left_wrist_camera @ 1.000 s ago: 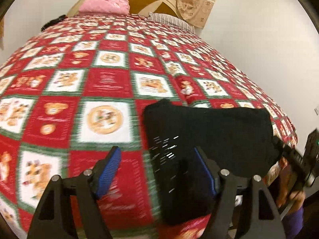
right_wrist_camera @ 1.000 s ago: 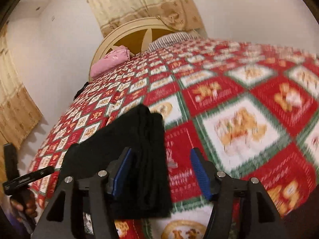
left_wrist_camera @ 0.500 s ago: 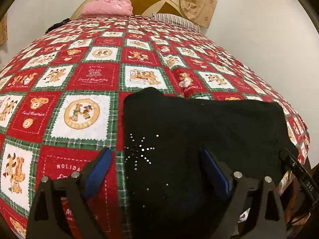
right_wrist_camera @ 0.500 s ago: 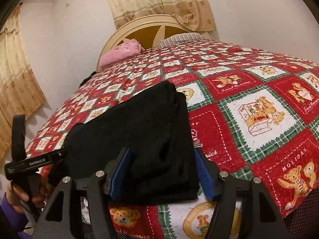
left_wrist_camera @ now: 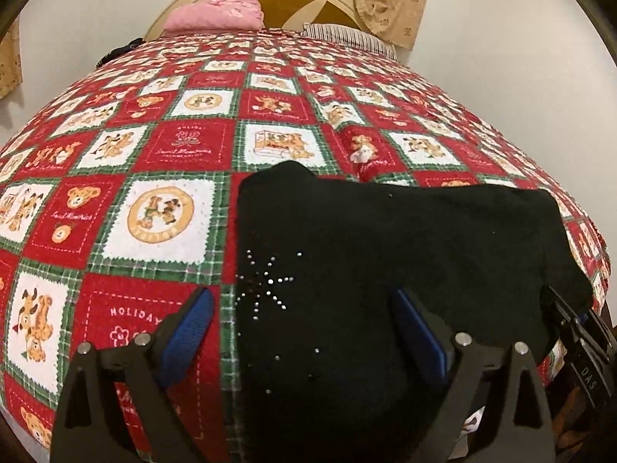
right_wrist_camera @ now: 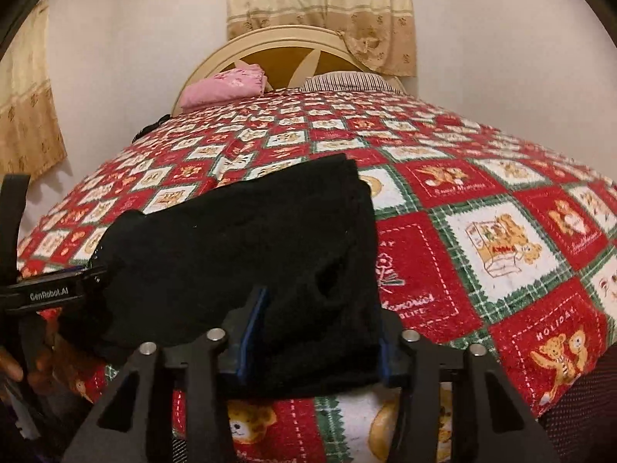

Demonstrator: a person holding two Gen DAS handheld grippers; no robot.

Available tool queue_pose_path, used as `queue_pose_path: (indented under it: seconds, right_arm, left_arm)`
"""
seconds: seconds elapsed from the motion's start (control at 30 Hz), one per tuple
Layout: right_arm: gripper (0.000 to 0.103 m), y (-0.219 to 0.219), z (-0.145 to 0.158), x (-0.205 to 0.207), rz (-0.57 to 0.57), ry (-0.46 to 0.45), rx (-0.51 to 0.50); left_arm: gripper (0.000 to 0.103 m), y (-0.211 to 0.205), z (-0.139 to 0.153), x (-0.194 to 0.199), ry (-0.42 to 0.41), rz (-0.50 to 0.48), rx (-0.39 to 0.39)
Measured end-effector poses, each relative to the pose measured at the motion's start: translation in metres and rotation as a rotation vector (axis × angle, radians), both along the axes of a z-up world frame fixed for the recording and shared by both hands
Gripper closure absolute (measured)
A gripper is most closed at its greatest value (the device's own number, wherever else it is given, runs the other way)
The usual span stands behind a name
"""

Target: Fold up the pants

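The black pants (left_wrist_camera: 385, 254) lie folded into a compact rectangle at the near edge of the bed, with a rhinestone star near their left side. They also show in the right wrist view (right_wrist_camera: 246, 254). My left gripper (left_wrist_camera: 304, 332) is open, its blue pads straddling the pants' left edge just above the fabric. My right gripper (right_wrist_camera: 316, 332) is open, its blue pads on either side of the pants' right end. Each gripper shows at the side of the other's view.
The bed is covered by a red, green and white teddy-bear quilt (left_wrist_camera: 173, 154). A pink pillow (left_wrist_camera: 216, 15) and a striped pillow (left_wrist_camera: 347, 34) lie by the cream headboard (right_wrist_camera: 293, 42). Curtains hang behind. White walls stand close on the right.
Both grippers have swung to face the bed head and come in low over the folded pants. The right gripper's pads stand a little closer together.
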State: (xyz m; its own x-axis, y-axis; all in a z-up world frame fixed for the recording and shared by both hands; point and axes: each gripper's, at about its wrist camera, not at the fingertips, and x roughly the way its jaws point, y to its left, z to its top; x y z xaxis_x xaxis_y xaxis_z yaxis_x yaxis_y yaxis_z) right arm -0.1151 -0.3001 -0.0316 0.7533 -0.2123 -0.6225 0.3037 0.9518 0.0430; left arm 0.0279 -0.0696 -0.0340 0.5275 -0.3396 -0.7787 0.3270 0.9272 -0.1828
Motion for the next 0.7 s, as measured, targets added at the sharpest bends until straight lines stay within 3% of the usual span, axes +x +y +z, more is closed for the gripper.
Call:
queue_pose_path:
  seconds: [0.27, 0.7]
  right_arm:
    - [0.058, 0.003, -0.002, -0.002, 0.003, -0.013, -0.01]
    - [0.051, -0.008, -0.001, -0.007, 0.009, -0.031, 0.094]
  left_arm:
    - [0.01, -0.005, 0.001, -0.003, 0.008, -0.002, 0.011]
    - [0.008, -0.005, 0.0, -0.005, -0.012, 0.001, 0.014]
